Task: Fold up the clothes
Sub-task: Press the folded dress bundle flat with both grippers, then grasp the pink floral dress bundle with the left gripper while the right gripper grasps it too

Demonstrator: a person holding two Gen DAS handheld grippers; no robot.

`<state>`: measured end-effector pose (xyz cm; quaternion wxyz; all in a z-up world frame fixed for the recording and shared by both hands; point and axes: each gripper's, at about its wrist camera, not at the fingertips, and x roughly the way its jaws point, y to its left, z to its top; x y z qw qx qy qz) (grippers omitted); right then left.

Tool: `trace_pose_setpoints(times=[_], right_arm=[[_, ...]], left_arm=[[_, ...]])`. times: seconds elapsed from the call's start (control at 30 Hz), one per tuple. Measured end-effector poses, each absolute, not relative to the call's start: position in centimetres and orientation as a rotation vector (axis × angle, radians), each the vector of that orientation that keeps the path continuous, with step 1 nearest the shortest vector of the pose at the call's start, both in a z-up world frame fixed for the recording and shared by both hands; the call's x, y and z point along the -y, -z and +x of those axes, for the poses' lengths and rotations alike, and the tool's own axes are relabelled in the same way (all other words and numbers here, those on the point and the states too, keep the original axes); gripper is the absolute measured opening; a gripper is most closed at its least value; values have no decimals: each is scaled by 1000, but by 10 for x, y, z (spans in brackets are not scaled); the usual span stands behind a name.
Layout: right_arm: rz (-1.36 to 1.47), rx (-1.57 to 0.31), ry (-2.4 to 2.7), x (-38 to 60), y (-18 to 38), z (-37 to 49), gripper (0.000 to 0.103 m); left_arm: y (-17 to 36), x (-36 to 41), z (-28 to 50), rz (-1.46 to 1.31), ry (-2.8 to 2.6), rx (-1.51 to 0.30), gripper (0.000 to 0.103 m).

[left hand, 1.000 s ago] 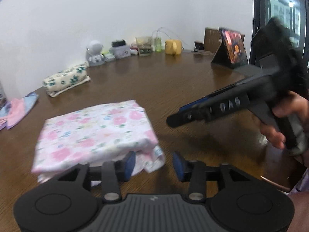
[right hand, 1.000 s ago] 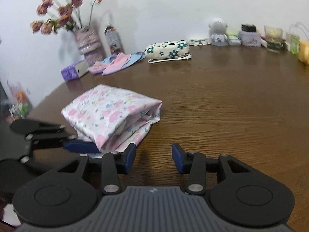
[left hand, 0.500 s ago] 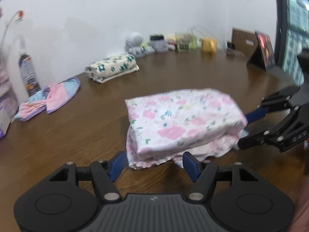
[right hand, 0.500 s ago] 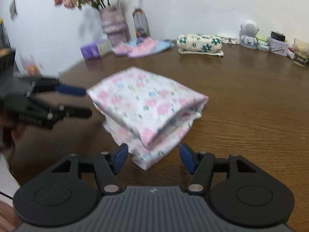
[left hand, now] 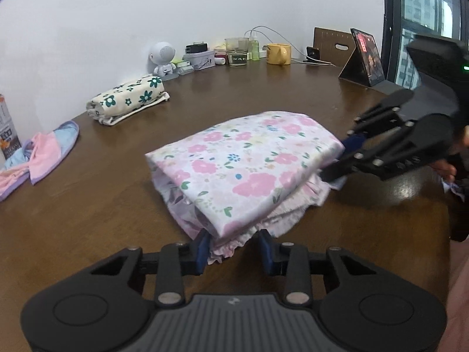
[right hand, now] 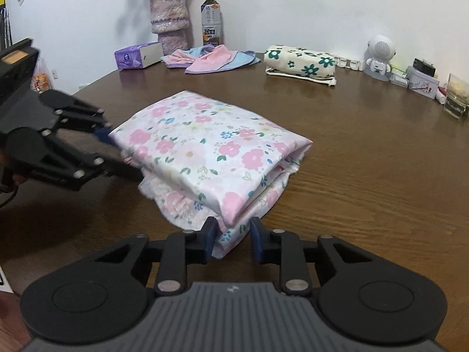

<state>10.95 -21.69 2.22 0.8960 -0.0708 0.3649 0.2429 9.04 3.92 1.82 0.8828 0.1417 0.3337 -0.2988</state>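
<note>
The wooden table (left hand: 293, 94) fills both views, brown and grained, running away from both pairs of tongs to a white wall.

In the middle of it lies the floral cloth (left hand: 243, 173), white with pink flowers, folded into a thick stack of layers with a frilled edge sticking out underneath. It sits right in front of both tongs, between them, each one at a different corner.

The left tongs (left hand: 234, 252) have the near corner of the cloth between their blue pads, frill hanging down in the gap. The jaws are closing and stand fairly narrow; whether the pads already press the fabric I cannot tell for certain, though they appear to touch it on both sides. In the right wrist view these same tongs reach in from the left at the stack's far left corner.

The right tongs (right hand: 231, 240) likewise have a corner of the stack between their pads, jaws closing and narrow, the fabric bunched in the gap. From the left wrist view they come in from the right, tips at the right corner of the cloth.

Beyond the tongs, well apart from the stack: a rolled green-flowered cloth (right hand: 299, 61), a pink and blue cloth (right hand: 211, 58), a vase (right hand: 168, 17), a bottle (right hand: 211, 20), a tissue box (right hand: 137, 55), a yellow mug (left hand: 278, 53) and a small white figure (right hand: 379, 55).
</note>
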Motion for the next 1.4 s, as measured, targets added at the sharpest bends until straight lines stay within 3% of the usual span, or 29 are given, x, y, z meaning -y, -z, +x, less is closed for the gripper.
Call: trace_pose_setpoints(times=[0.23, 0.33, 0.37, 0.5, 0.57, 0.67, 1.0, 1.1, 1.13, 1.33, 1.4], right_arm=[[-158, -742, -536, 235, -22, 127, 26], [-161, -746, -571, 241, -22, 132, 26], [-156, -754, -583, 243, -23, 134, 29], [-100, -760, -610, 258, -32, 128, 61], [-41, -752, -621, 270, -40, 125, 65], [131, -763, -623, 286, -47, 140, 72], [487, -917, -582, 297, -26, 211, 73], [553, -936, -590, 304, -16, 215, 73], [574, -948, -595, 305, -12, 217, 72], [719, -990, -640, 308, 8, 229, 52], [763, -1009, -663, 308, 16, 232, 39]], left_arm=[[-19, -32, 77, 183, 574, -713, 34], [-25, -39, 72, 146, 568, -697, 46], [-29, -42, 69, 131, 571, -688, 54], [-49, -59, 58, 57, 562, -634, 68], [-57, -67, 62, -20, 541, -617, 77], [-61, -75, 81, -155, 499, -629, 82], [-28, -99, 147, -595, 381, -808, 80], [-17, -100, 154, -649, 400, -842, 75], [-13, -100, 156, -666, 412, -850, 69], [10, -107, 165, -787, 458, -856, 44], [12, -108, 165, -796, 460, -855, 42]])
